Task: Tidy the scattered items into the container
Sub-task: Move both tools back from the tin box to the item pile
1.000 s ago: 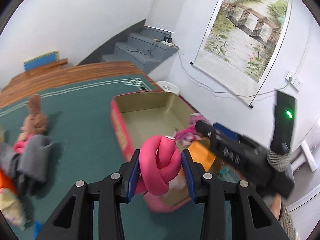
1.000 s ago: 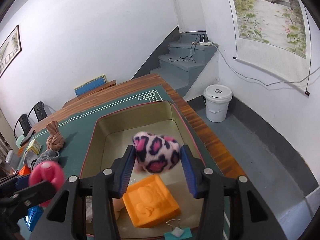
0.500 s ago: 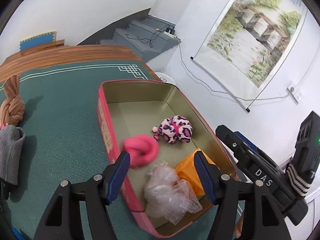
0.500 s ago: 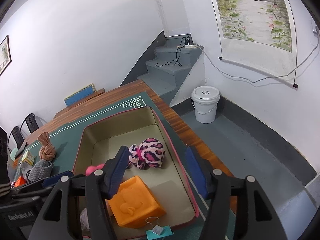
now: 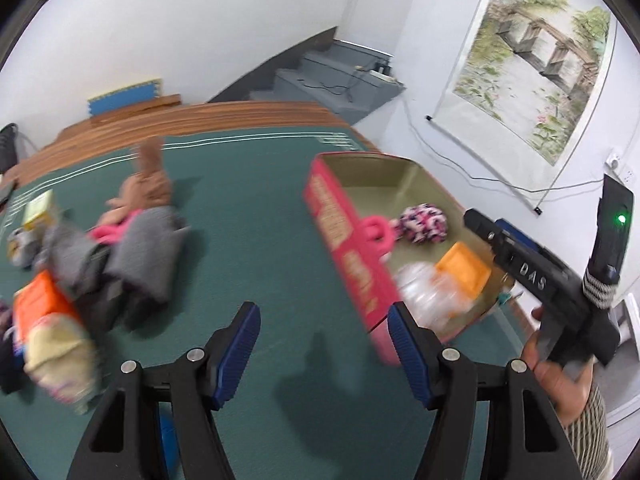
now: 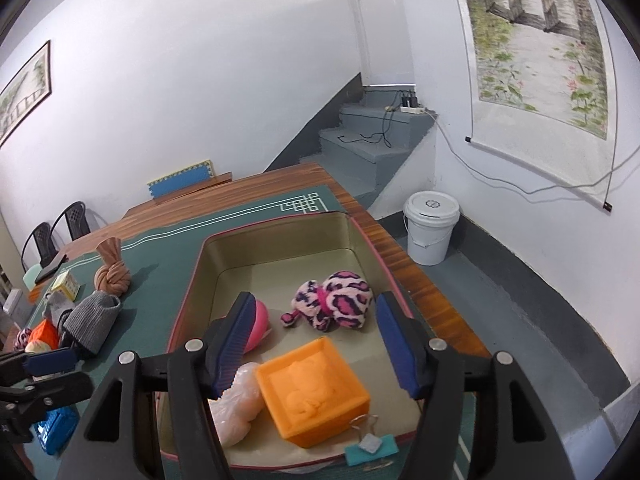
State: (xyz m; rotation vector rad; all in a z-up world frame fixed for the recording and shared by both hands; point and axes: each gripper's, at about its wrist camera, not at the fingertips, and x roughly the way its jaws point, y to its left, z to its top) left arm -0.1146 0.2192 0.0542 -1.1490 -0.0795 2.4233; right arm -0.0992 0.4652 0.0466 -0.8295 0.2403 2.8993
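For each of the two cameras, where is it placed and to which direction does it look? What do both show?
Left wrist: on the left gripper, open over the green mat; shows the person's hand holding the right gripper.
Right wrist: on the right gripper, open, looking down into the tin.
Shared: tin, spotted plush toy, orange block, gray cloth.

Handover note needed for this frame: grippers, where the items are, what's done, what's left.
Left gripper: open, empty, over the green mat.
Right gripper: jaws just opened, nothing held, above the tin.
Done: pink knot, leopard plush, orange block and plastic bag lie in the tin.
Left: brown knot, grey cloth and the small pile beside them remain on the mat.
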